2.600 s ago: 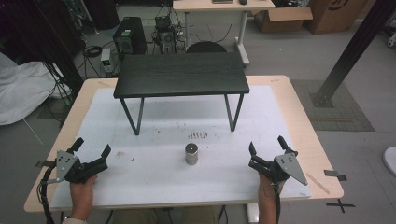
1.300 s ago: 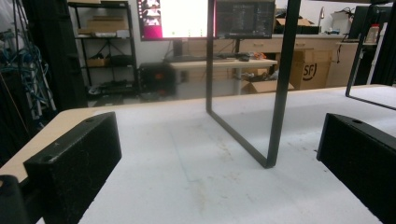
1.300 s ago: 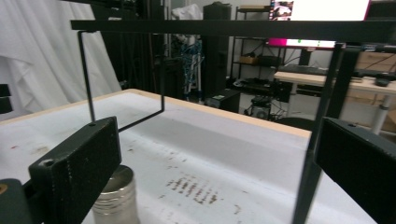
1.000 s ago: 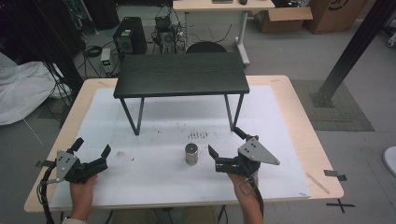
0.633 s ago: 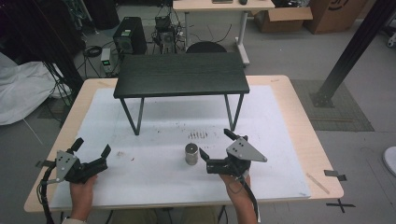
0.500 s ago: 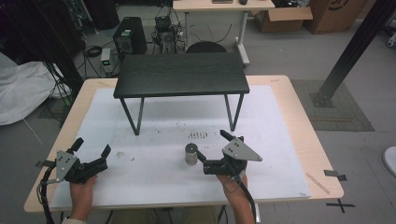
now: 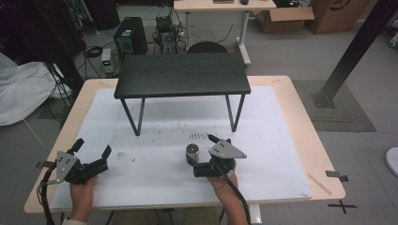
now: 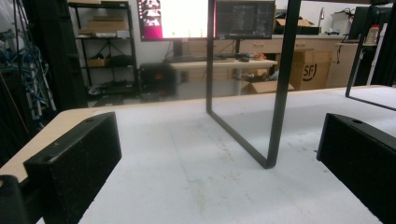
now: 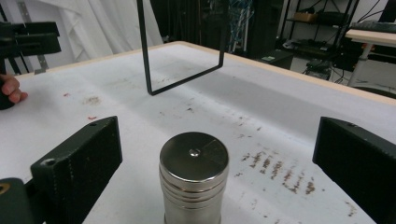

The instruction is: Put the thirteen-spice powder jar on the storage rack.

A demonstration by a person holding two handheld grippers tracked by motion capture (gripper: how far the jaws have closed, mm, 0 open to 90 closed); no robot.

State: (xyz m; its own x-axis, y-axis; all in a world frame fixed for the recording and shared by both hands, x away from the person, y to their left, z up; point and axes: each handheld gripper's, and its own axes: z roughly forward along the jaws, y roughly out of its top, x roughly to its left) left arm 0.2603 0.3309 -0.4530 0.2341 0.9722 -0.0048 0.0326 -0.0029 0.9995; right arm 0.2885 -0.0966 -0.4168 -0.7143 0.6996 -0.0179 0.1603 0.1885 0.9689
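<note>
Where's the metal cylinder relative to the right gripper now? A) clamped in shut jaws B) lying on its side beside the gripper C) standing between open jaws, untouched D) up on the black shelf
C: in the right gripper view the metal cylinder stands upright on the white mat, with a gap to each open jaw of the right gripper.

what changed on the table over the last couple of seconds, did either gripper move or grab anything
The right gripper slid left from the table's right edge to the metal cylinder, which now stands between its open jaws, not yet clamped. Nothing was taken hold of or let go. The left gripper, open near the left edge, the cylinder and the black stand stayed where they were.
</note>
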